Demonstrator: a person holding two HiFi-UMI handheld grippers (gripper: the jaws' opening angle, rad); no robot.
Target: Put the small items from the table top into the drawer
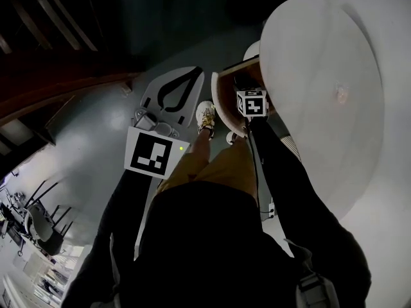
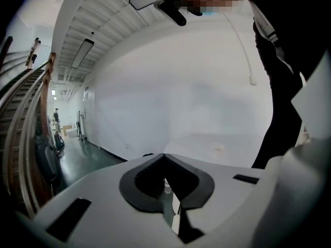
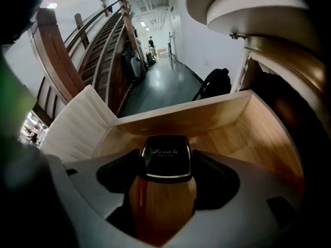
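Bottle (image 3: 163,200) with an amber body and a black cap (image 3: 165,159) is pinched between the jaws of the right gripper (image 3: 165,172), cap pointing away from the camera. There's pale script on the cap, too small for me to read properly. It sits over the wooden bottom of the open drawer (image 3: 217,123), with the drawer walls around it. Can't tell if it's touching the wood.

In the head view the drawer (image 1: 221,104) sticks out from under the round white table (image 1: 321,76). The left gripper (image 1: 172,94) is off to the drawer's left over the grey floor (image 1: 96,127), jaws pressed together at the tips with nothing in them. A shoe (image 1: 206,117) shows between the two grippers.
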